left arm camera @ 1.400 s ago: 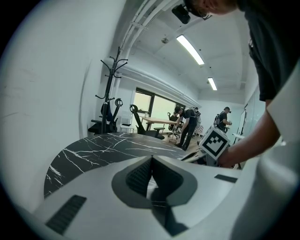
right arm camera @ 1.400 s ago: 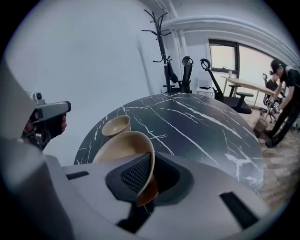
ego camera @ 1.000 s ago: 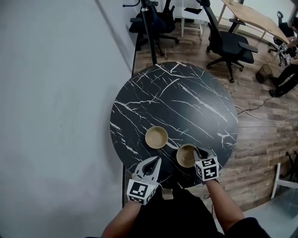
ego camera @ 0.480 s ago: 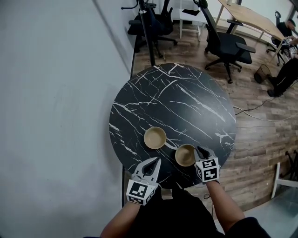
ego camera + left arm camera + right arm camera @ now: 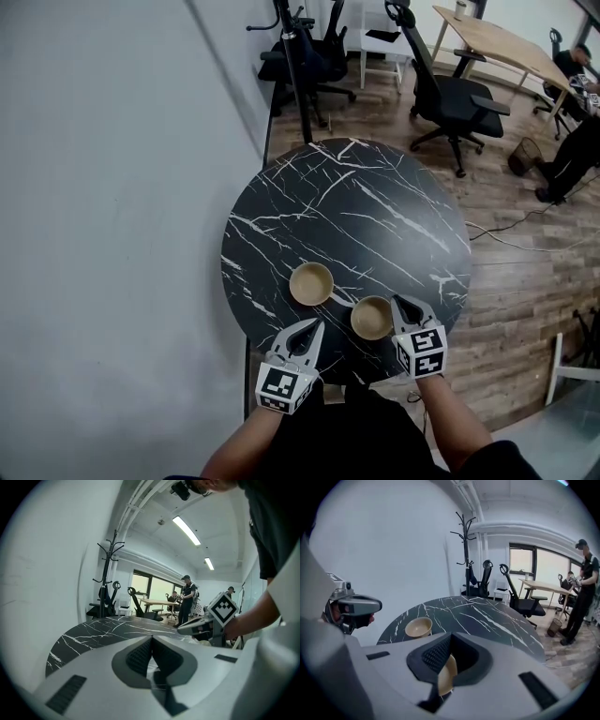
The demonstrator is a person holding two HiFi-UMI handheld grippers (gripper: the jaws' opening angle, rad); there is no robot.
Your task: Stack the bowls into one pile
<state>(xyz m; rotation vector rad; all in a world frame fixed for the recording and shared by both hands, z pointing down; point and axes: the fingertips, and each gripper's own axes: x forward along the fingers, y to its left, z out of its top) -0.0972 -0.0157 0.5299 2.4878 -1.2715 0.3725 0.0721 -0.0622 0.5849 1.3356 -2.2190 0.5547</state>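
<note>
The near bowl, at the worktop's five o'clock, is pinched by its rim in the right tongs, just closed on it, and could tip out before reaching the other bowl at its ten o'clock; the left tongs are pressed together, empty.

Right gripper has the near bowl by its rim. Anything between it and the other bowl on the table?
Nothing visible. The right gripper has just closed on the near bowl, and only bare table lies between it and the far bowl. The left gripper sits shut, off that line.
</note>
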